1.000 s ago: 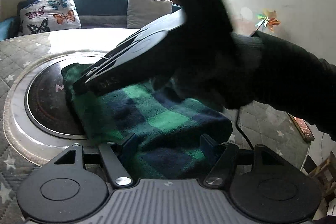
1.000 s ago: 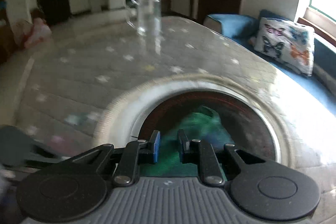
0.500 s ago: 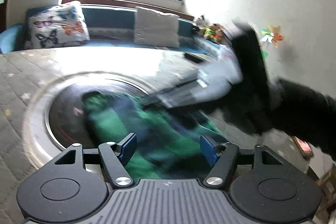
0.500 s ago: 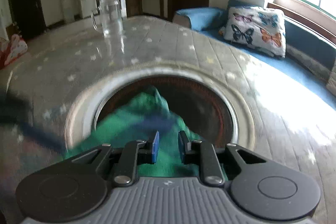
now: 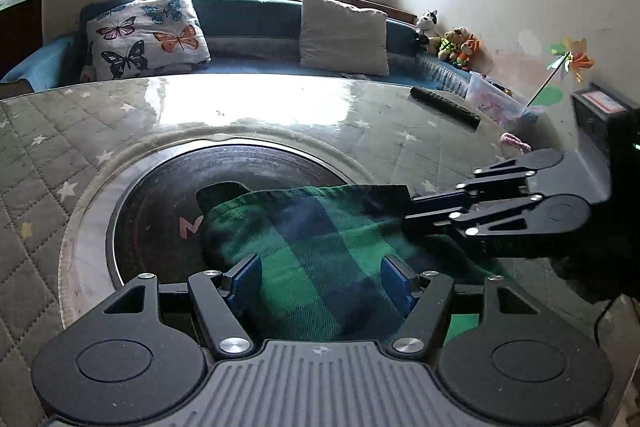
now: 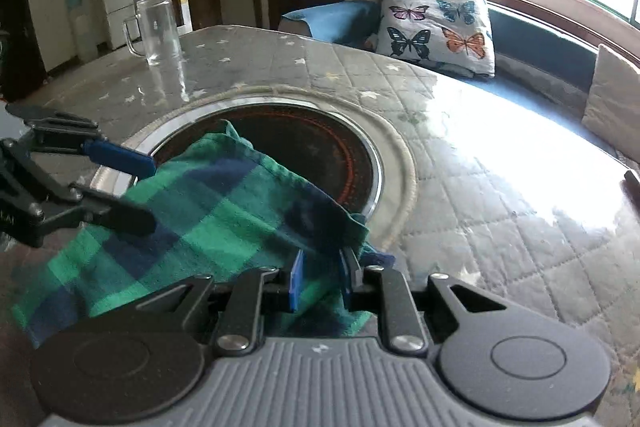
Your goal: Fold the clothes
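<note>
- Green and navy checked woven cloth (image 5: 320, 239): broad plaid blocks, lighter green squares between dark blue bands.
- Grey quilted table cover (image 6: 500, 235): diamond stitching, scattered pale stars.
- Round dark glass hob plate (image 6: 320, 135): near black, thin red rings (a pink mark shows in the left view).
- White butterfly-print cushion (image 5: 148, 31): purple, orange, blue and black butterflies.
- Gripper pads (image 5: 244, 277): blue on black.

My left wrist camera looks down along its fingers toward the window seat; my right one faces the glass mug (image 6: 158, 29) and doorway. Both sit close over the green plaid cloth (image 5: 320, 247) and share the butterfly cushion (image 5: 146, 33).
</note>
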Demonstrator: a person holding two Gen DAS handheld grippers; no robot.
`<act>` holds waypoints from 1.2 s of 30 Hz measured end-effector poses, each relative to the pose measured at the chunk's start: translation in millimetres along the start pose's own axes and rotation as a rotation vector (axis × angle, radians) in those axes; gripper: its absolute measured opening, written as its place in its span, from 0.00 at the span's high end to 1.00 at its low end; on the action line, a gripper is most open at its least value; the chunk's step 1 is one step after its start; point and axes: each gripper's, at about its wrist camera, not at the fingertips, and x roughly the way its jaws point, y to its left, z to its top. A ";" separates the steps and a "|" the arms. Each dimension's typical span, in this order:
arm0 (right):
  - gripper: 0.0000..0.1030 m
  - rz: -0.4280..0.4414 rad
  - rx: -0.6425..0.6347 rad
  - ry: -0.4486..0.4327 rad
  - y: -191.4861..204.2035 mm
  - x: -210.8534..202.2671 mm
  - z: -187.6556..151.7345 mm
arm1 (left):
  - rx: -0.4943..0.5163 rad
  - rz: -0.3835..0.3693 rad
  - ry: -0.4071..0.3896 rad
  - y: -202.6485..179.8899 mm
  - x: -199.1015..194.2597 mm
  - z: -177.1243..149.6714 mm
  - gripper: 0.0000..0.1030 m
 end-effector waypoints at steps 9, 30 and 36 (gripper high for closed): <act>0.83 0.100 -0.085 -0.099 44.3 -64.0 -16.1 | -0.004 0.009 -0.004 -2.5 2.4 -1.7 0.34; 0.83 0.047 0.088 -0.116 40.9 -59.4 -52.0 | -0.001 0.026 -0.043 -9.3 -10.2 -5.1 0.28; 0.83 0.015 0.153 -0.094 27.0 -45.7 -54.0 | -0.030 0.062 -0.043 -5.4 -21.5 -12.1 0.09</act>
